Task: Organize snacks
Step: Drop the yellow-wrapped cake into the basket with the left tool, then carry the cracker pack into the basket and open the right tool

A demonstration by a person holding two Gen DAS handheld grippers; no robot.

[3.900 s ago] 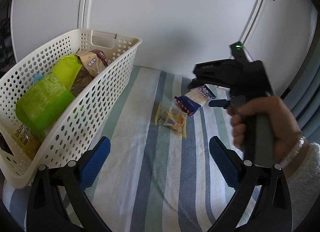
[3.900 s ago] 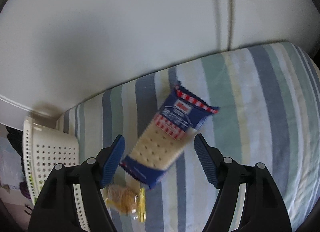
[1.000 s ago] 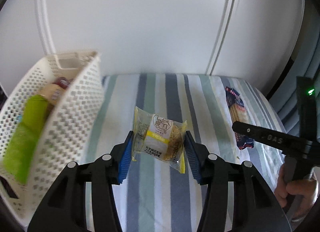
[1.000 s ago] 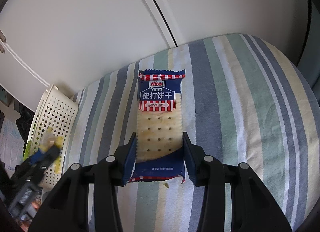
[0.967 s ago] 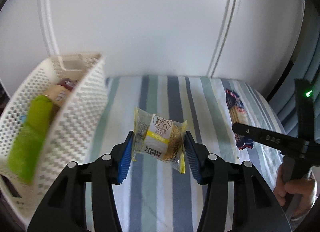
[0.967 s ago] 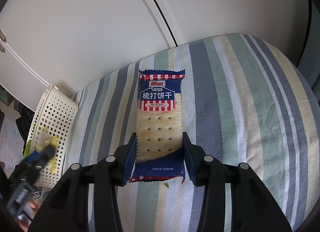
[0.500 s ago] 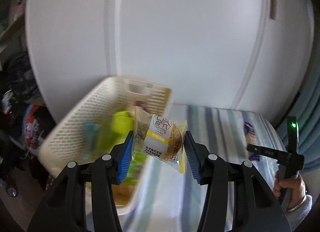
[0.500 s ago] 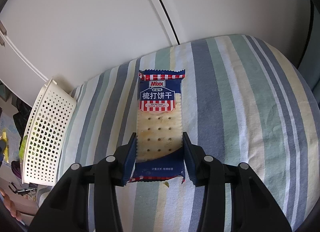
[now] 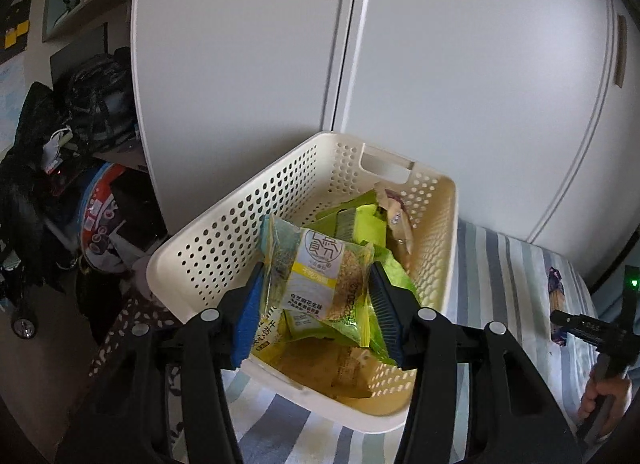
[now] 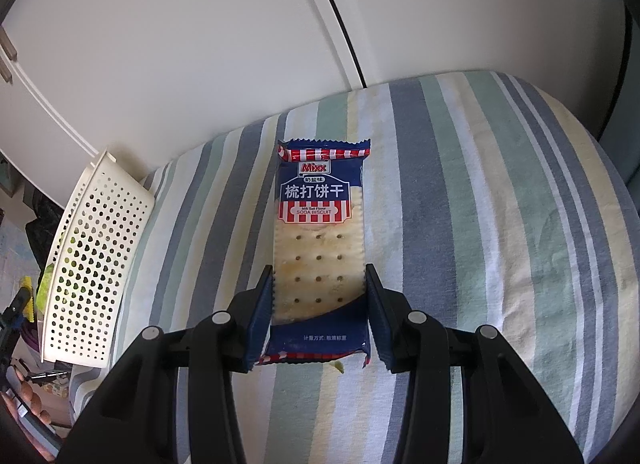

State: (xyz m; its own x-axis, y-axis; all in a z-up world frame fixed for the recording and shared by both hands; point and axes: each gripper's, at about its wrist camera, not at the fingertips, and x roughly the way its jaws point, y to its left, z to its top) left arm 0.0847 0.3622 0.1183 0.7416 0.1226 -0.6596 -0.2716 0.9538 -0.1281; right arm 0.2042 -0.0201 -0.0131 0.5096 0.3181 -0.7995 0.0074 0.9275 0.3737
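Left wrist view, basket: white perforated basket [image 9: 200,252] sits on the striped cloth [image 9: 516,276], already part full of green packets [image 9: 394,280].
Cloth: striped cloth also fills the right wrist view; basket well off to its left.
Right load: I have the right gripper [image 10: 319,304] clenched on the soda biscuit pack [image 10: 320,224]; long axis runs straight ahead along the fingers, low over the cloth.
Left load: left gripper [image 9: 318,306] is clamped on the sesame cake packet [image 9: 320,280], hanging directly over the basket opening.
Key relation: left hand is much nearer the basket; I judge its drop comes first.
Release: straight down.
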